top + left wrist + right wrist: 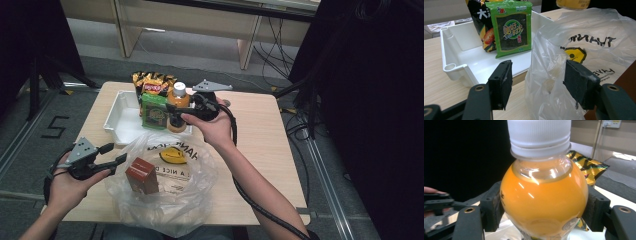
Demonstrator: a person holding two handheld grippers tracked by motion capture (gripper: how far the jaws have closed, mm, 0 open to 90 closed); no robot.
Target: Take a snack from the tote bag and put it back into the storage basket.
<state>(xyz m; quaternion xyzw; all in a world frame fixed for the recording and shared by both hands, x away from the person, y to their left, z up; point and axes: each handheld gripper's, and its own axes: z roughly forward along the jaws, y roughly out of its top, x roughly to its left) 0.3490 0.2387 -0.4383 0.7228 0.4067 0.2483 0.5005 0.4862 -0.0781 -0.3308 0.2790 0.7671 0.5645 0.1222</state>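
So the right gripper [176, 114] is clamped on a round-bellied clear plastic bottle of orange juice with a white screw cap [178, 101]. In the right gripper view both black pads press against the bottle's belly [544, 195], one on each side, and the bottle stands upright. From the high view it's held up over the near edge of the shallow white plastic tray [118, 116], not resting on anything as far as I can tell.

The left gripper [114, 154] sits with its jaws apart at the rim of the crinkly clear plastic shopping bag with black print and a yellow smiley [165, 190]. In the left gripper view a fold of the bag [549, 75] hangs between the pads, but I can't tell if either pad really pinches it. Looks like it's there to keep the mouth open.

Progress-wise, my read is that this is packing snacks from tray to bag, and it's partway. A small reddish-brown carton [141, 175] stands at the bag, seemingly inside it. The bottle is mid-transfer. Left in the tray: a flat green seaweed snack packet [153, 111] standing up, and a black-and-yellow foil chip bag [152, 82] behind it. So roughly one in, one in the air, two to go.
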